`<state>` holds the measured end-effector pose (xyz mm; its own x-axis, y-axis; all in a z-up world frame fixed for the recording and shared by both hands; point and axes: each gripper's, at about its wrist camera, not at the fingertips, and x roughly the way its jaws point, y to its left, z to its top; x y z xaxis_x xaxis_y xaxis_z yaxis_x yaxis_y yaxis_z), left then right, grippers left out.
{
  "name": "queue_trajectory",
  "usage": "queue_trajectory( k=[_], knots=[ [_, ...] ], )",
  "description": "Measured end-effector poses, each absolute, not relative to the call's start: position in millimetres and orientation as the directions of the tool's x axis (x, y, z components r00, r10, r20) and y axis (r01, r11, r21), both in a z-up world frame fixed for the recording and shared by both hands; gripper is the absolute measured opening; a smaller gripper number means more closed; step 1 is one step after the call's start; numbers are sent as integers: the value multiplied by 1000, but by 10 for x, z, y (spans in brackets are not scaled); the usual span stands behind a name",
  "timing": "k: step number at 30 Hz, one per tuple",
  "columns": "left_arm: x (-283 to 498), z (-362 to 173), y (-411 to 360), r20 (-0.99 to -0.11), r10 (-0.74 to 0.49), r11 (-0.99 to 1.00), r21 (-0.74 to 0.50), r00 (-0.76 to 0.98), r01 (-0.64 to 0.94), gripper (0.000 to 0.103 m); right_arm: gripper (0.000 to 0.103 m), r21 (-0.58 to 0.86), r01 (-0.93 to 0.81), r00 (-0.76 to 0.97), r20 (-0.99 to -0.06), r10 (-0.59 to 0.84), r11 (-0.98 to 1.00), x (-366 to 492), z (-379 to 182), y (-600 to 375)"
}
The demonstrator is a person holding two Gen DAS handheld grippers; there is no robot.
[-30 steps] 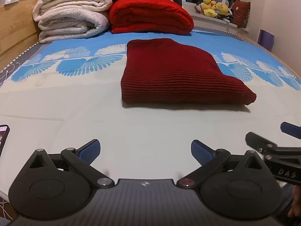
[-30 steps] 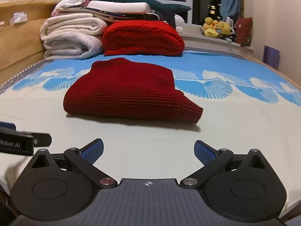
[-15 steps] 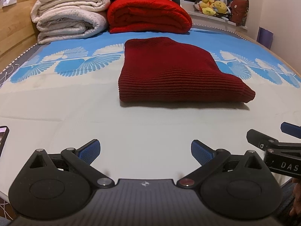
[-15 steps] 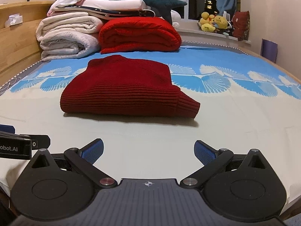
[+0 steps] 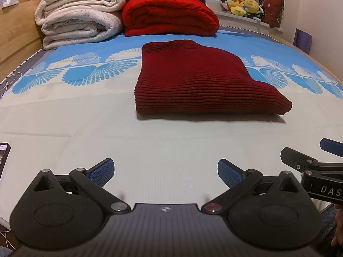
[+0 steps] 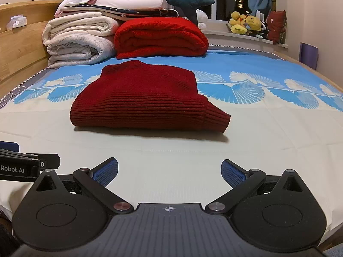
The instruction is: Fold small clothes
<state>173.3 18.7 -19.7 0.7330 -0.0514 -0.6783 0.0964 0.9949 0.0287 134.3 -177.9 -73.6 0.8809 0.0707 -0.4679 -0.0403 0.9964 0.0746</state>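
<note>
Lying folded on the bed sheet [image 5: 64, 115], the dark red sweater [image 5: 199, 81] sat in front of the red blanket [image 6: 160, 36], well apart from the left gripper [image 5: 165, 170] and right gripper [image 6: 169, 169], both with fingers spread and holding nothing.

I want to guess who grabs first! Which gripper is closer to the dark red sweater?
Cannot tell. Left gripper and right gripper both hang short of the sweater, jaws open.

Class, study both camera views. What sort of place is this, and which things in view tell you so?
Most likely a bedroom. The dark red sweater lies folded on a bed's patterned sheet, folded blankets are stacked against a wooden headboard, and plush toys sit on the windowsill.
</note>
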Motion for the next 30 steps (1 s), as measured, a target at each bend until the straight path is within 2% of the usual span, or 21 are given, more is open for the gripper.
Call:
queue_trajectory(
  k=[30],
  knots=[
    [1752, -245, 181, -692, -52, 993, 39, 720, 109, 102, 102, 72, -43, 878, -474, 72, 996, 1362, -739, -1755]
  ],
)
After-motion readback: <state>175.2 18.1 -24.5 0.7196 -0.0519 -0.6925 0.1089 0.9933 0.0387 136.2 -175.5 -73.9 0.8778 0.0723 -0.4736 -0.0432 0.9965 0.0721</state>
